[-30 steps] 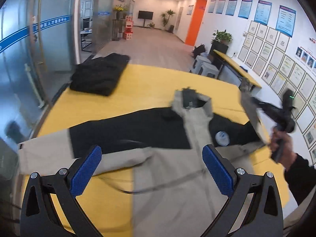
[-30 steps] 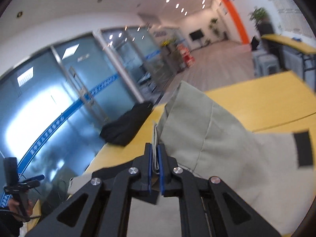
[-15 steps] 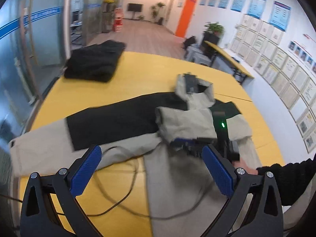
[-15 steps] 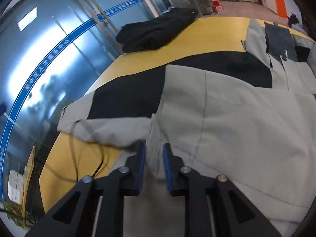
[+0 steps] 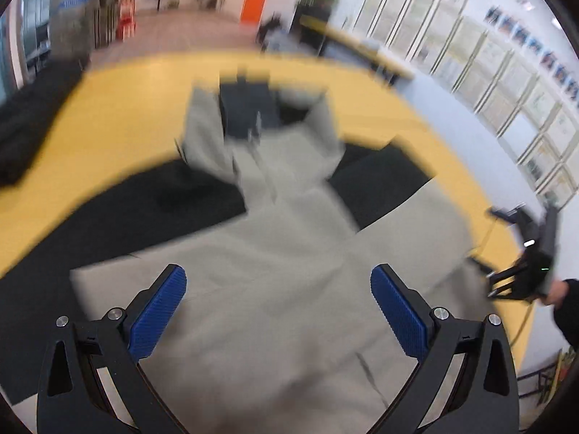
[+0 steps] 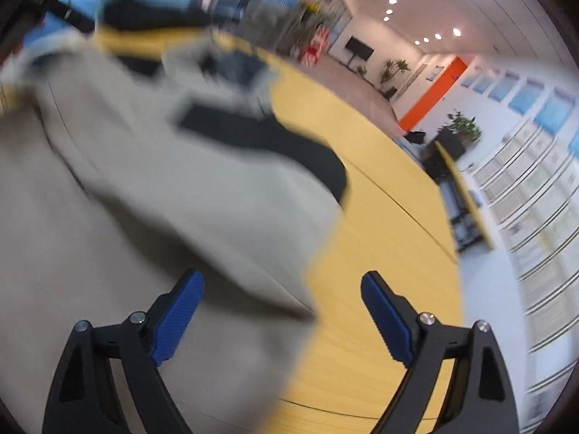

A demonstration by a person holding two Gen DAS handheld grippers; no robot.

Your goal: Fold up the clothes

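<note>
A beige and black jacket [image 5: 289, 282] lies spread on the yellow table [image 5: 119, 101], collar at the far end, one beige sleeve folded across its body. My left gripper [image 5: 278, 311] hovers open close above the beige body, nothing between its pads. My right gripper [image 6: 282, 313] is over the jacket's [image 6: 126, 217] right edge. Its jaws are opening, and the cloth edge lies below them untouched by the pads. In the left wrist view the right gripper [image 5: 491, 285] shows at the table's right side, held by a hand in a black sleeve. Both views are blurred.
A folded black garment [image 5: 21, 126] sits at the table's far left corner. Bare yellow tabletop [image 6: 380, 217] runs right of the jacket to the table edge. Beyond are another desk [image 5: 362, 47], plants, glass doors and a wall of framed papers.
The right gripper carried the beige sleeve across the jacket, let it go and opened, then swung to the jacket's right edge. The left gripper dropped closer over the jacket body.
</note>
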